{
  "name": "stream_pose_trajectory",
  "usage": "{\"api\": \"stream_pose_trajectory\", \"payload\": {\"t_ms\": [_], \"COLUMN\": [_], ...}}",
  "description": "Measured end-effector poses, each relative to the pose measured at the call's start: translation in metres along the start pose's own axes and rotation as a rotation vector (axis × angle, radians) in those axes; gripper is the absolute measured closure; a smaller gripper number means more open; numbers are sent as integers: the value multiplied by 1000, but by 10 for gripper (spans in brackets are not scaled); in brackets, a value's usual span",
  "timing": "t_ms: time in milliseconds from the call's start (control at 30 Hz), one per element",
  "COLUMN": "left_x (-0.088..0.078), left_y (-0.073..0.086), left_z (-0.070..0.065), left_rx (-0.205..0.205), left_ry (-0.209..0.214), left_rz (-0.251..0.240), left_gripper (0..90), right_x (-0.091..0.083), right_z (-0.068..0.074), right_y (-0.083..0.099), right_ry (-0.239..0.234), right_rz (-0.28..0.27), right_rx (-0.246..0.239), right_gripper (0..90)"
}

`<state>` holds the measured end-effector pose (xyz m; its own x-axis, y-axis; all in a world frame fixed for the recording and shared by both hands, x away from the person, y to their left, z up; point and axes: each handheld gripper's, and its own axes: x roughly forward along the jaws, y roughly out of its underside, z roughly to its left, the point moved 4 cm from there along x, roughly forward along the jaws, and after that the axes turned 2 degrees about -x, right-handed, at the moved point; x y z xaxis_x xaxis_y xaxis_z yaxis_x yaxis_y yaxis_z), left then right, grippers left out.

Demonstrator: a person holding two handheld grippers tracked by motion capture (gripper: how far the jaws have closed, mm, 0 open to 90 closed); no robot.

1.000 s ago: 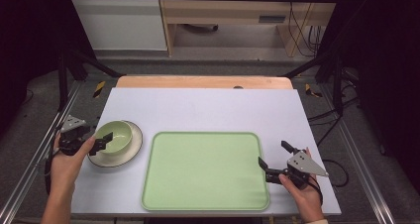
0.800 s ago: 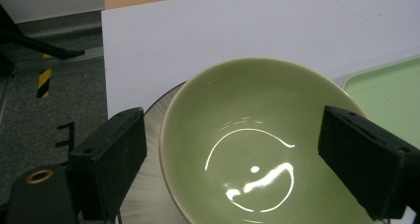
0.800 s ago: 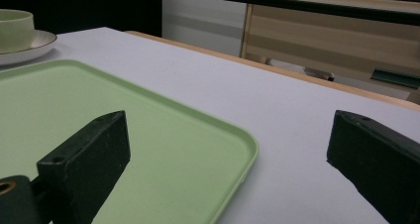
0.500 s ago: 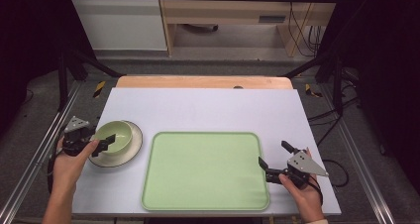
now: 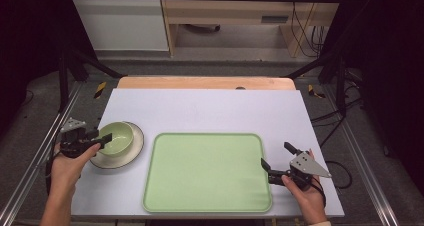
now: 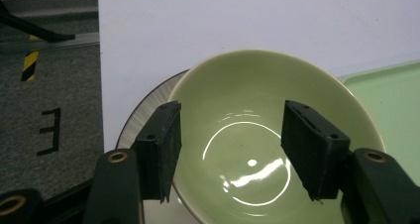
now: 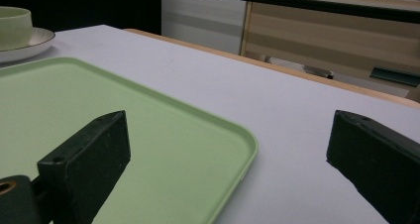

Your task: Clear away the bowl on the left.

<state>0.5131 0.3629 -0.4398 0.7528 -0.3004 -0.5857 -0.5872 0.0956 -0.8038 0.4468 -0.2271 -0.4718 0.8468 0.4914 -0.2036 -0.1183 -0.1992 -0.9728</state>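
A pale green bowl (image 5: 116,137) sits on a white plate (image 5: 134,148) at the table's left. My left gripper (image 5: 103,138) reaches the bowl's left rim from the table edge and is open. In the left gripper view, the left gripper (image 6: 240,149) hovers over the near side of the bowl (image 6: 257,85), with nothing held between its jaws. A light green tray (image 5: 207,171) lies at the middle front. My right gripper (image 5: 276,155) stands open at the tray's right edge. In the right gripper view, the right gripper (image 7: 230,135) straddles the corner of the tray (image 7: 99,100).
The plate (image 6: 148,110) lies close to the left edge of the white table (image 5: 210,108), with dark floor beyond. In the right gripper view the bowl (image 7: 15,26) and plate (image 7: 37,38) appear far off. A wooden strip borders the table's far edge.
The left gripper has edged slightly toward the bowl's rim. The bowl, plate, tray and right gripper have stayed in place.
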Motion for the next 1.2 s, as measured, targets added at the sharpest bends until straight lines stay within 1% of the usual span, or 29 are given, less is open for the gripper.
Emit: {"api": "stream_pose_trajectory", "payload": {"t_ms": [67, 100, 167, 200, 233, 267, 300, 333, 367, 400, 467, 500, 533, 567, 600, 633, 667, 767, 800, 833, 867, 900, 933, 967, 1033, 1067, 1167, 1200], "left_x": [-3, -3, -6, -10, -11, -11, -9, -9, -4, -3, -2, 0, 2, 2, 3, 4, 7, 11, 12, 13, 16, 16, 17, 21, 22, 24, 25, 25], "left_y": [-1, -1, -2, -4, -4, -4, -1, -1, 3, 4, 6, 8, 11, 11, 12, 13, 15, 17, 17, 17, 16, 16, 16, 17, 18, 19, 19, 19], "left_z": [3, 3, 6, 10, 11, 11, 14, 14, 15, 17, 18, 19, 22, 22, 23, 23, 23, 22, 22, 21, 19, 19, 19, 19, 20, 20, 19, 19], "left_rx": [-14, -14, -26, -41, -52, -52, -60, -60, -65, -63, -69, -81, -93, -93, -98, -108, -123, -130, -138, -148, -151, -151, -143, -145, -145, -152, -152, -144], "left_ry": [-13, -13, -40, -49, -53, -53, -70, -70, -86, -92, -93, -88, -93, -93, -94, -92, -88, -88, -90, -87, -83, -83, -95, -105, -103, -100, -95, -101], "left_rz": [-7, -7, -21, -36, -36, -36, -14, -14, 4, 18, 27, 31, 40, 40, 47, 54, 63, 76, 80, 82, 87, 87, 99, 109, 118, 122, 127, 132], "left_gripper": [422, 422, 422, 431, 434, 438, 440, 444, 450, 457, 472, 513, 532, 560, 579, 579, 597, 635, 665, 665, 692, 698, 706, 711, 716, 727, 766, 780], "right_x": [0, 0, 0, 0, 0, 0, 1, 1, 1, 1, 1, 1, 1, 1, 1, 1, 1, 2, 2, 2, 2, 2, 2, 2, 2, 2, 1, 2], "right_z": [0, 0, 0, 0, 0, 0, 0, 0, 1, 1, 1, 1, 1, 1, 1, 1, 1, 2, 2, 2, 2, 2, 2, 2, 2, 2, 1, 1], "right_y": [0, 0, 0, 0, 0, 0, 0, 0, 0, 0, 0, 0, 0, 0, 0, 0, 1, 1, 1, 1, 0, 0, 1, 1, 1, 1, 1, 1], "right_ry": [0, 0, 0, -1, -2, -2, -4, -4, -5, -6, -7, -5, -4, -4, -3, -3, -6, -7, -9, -9, -11, -11, -11, -11, -11, -9, -8, -8], "right_rz": [0, 0, 0, 2, 2, 2, 3, 3, 5, 5, 5, 1, 2, 2, 5, 5, 5, 6, 5, 5, 5, 5, 6, 6, 5, 4, 3, 3], "right_rx": [1, 1, 3, 2, 1, 1, -2, -2, -1, 0, 0, 0, 0, 0, -1, -1, 1, 4, 2, 2, 2, 2, 3, 3, 3, 6, 7, 6], "right_gripper": [33, 33, 33, 33, 33, 33, 33, 33, 33, 33, 33, 33, 34, 34, 34, 34, 34, 34, 34, 34, 34, 34, 35, 35, 35, 35, 35, 35]}}
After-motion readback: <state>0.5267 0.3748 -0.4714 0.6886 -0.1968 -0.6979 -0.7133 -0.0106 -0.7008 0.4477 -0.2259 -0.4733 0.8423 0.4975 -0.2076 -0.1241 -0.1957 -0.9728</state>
